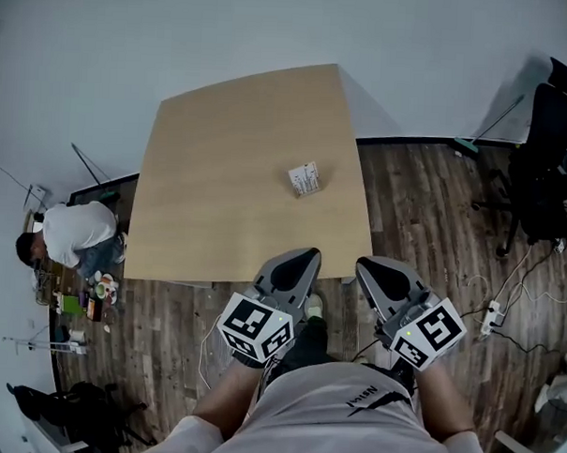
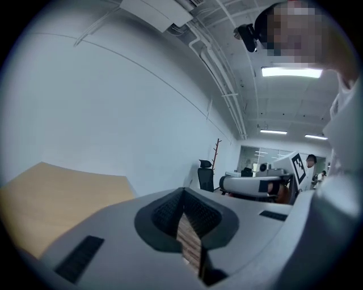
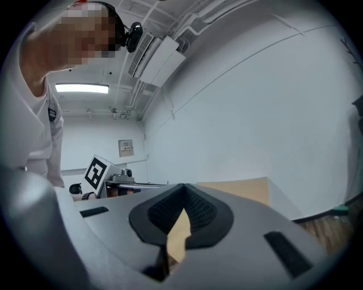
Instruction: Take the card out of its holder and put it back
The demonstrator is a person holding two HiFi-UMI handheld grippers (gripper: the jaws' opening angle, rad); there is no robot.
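While held low before the body, close to the near edge of the bench [image 1: 221, 162], grasping nothing with either pair of tongs.

At far left, on the wooden floor [image 1: 416, 208] beyond the left edge of the bench: a crouching person [image 1: 75, 235] in a white shirt.

Next, left tongs [image 1: 299, 262], clenched and empty. In the left gripper view, ribbed pads [image 2: 167, 212] pressed together at the tip, only floor planks seen through the narrow slit lower down, a part of the bench at the left.

Further from the body, on the bench, right of its middle and nearer to the right edge: card holder [image 1: 305, 179], small and pale with printed lines, lying alone and well apart from both tongs. Too small to tell whether card inside or not.

Then right tongs [image 1: 374, 269], likewise clenched and empty. In the right gripper view, pads [image 3: 198, 209] joined at the tip, bench surface visible behind.

At far right, on the floor near the wall: black office chair [image 1: 546, 157]. Nearer to the body, a white power strip [image 1: 492, 317] with cables.
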